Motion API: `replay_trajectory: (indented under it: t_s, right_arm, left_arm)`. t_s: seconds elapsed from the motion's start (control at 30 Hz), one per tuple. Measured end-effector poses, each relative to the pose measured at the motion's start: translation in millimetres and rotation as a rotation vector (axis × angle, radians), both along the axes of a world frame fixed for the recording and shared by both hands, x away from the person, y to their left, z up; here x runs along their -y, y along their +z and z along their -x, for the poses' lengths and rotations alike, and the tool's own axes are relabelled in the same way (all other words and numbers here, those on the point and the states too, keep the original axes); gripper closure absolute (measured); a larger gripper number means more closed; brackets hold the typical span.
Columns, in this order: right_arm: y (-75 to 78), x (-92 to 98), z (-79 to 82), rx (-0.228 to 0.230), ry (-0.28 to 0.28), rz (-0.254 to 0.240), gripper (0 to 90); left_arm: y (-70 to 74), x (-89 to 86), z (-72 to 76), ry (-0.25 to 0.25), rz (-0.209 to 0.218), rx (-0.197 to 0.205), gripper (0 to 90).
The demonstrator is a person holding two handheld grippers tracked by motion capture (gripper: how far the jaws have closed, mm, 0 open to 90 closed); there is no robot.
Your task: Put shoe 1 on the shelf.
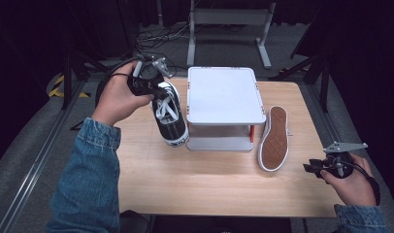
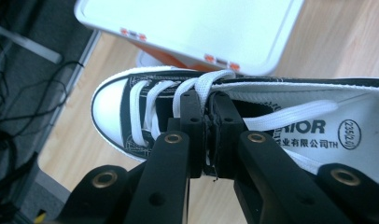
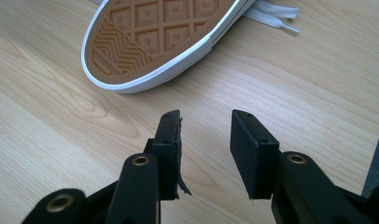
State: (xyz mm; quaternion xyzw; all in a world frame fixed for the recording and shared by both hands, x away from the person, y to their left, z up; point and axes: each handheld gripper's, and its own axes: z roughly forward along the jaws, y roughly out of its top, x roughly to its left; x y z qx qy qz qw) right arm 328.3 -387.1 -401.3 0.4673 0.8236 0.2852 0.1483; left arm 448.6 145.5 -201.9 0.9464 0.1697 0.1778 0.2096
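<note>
left gripper [image 2: 208, 116] jaws clamp black sneaker [image 2: 131, 107] aloft.

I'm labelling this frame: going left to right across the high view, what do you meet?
Left hand-held gripper → black canvas sneaker with white laces → white two-tier plastic shelf → overturned sneaker showing its brown sole → right hand-held gripper.

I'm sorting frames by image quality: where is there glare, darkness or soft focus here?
High view: the wooden table is evenly lit, the surroundings nearly black, the picture slightly soft. Left gripper view: the white stand top is washed out, the black sneaker has sheen on its toe cap, the left gripper is sharp. Right gripper view: the overturned shoe and right gripper are crisp, without glare.
</note>
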Motion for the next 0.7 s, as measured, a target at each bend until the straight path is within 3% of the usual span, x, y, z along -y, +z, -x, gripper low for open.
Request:
replay_trajectory:
  t_s: [0.27,0.47,0.7]
  right_arm:
    - [-1.0,1.9,3.1,0.002,-0.003,0.002,64.5]
    - [-0.1,5.0,6.0,0.002,-0.015,-0.002,64.5]
    - [0.4,6.3,5.8,0.004,-0.016,-0.011,64.5]
  left_arm:
    - [20.6,19.0,-11.8,-0.057,0.016,0.042,85.7]
    - [29.3,42.1,-30.6,-0.135,-0.041,0.070,85.7]
    - [31.1,71.7,-56.3,-0.177,-0.065,0.086,85.7]
